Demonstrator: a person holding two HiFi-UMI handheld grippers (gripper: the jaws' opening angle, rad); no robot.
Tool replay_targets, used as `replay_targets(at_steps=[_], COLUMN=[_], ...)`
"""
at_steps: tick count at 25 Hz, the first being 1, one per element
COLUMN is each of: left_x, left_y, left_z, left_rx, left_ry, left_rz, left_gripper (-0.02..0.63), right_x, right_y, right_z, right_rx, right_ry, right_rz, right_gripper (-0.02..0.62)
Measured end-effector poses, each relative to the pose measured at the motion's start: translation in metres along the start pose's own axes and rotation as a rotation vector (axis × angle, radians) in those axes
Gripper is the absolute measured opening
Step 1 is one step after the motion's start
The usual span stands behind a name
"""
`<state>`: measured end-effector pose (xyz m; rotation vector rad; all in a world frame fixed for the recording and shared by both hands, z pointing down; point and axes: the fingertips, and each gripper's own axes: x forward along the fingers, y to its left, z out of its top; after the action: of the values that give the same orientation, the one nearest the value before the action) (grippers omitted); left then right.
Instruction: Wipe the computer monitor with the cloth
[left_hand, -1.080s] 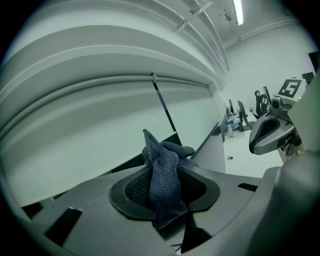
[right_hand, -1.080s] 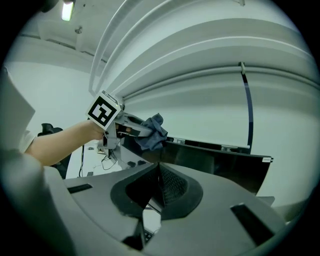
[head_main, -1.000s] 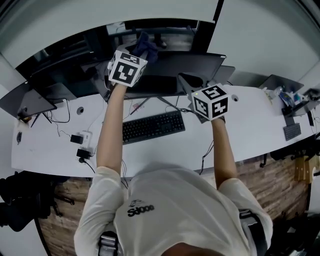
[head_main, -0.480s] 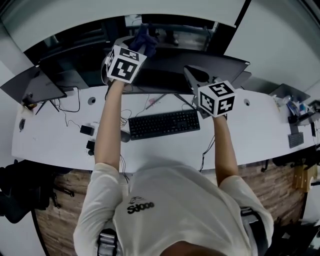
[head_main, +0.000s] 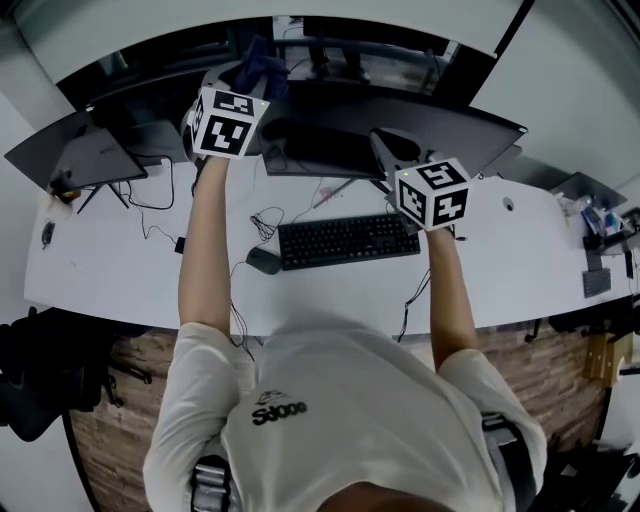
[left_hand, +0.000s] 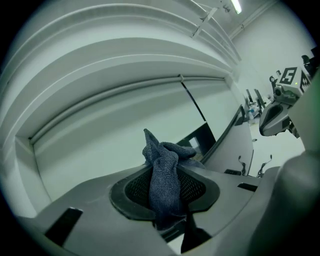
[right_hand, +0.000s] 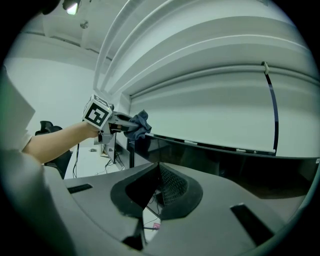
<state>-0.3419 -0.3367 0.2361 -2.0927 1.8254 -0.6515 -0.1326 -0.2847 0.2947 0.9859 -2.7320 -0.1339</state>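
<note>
I count two grippers from here, the left gripper (left_hand: 167, 202) and the right gripper (right_hand: 152, 195), each with two jaws. One cloth (left_hand: 162, 167), blue-grey. One white counter (head_main: 120, 270). On it sit one black keyboard (head_main: 347, 241) and one dark mouse (head_main: 263, 261). Of screens I can be sure of two: the wide monitor (head_main: 420, 120) and a second dark screen (head_main: 75, 155) at the counter's left end. There are several loose cables (head_main: 265, 220), too tangled to count exactly.

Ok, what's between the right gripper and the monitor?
Nothing: the right gripper view shows the right gripper, jaws apart and empty, with bare air up to the monitor.
</note>
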Motion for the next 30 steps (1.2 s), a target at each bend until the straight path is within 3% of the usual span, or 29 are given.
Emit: replay_targets(at_steps=[9, 16, 23, 30], left_x=[-0.013, -0.016, 0.002, 0.018], left_y=[0.021, 0.013, -0.005, -0.025], left_z=[-0.023, -0.061, -0.104, -0.145], left_rx=[-0.024, -0.203, -0.303, -0.338], left_ry=[-0.072, -0.089, -0.055, 0.009], left_rz=[0.023, -0.043, -0.102, -0.152], left_gripper=[0.137, 0.137, 0.137, 0.137], right_x=[0.013, 0.013, 0.014, 0.024], right_y=[0.022, 0.022, 0.025, 0.031], right_z=[-0.009, -0.015, -0.027, -0.045], right_rx=[-0.025, -0.007, 0.005, 0.022], right_ry=[0.038, 0.034, 0.052, 0.081], right_rz=[0.004, -0.067, -0.072, -0.028], right_gripper=[0.006, 0.006, 0.006, 0.006])
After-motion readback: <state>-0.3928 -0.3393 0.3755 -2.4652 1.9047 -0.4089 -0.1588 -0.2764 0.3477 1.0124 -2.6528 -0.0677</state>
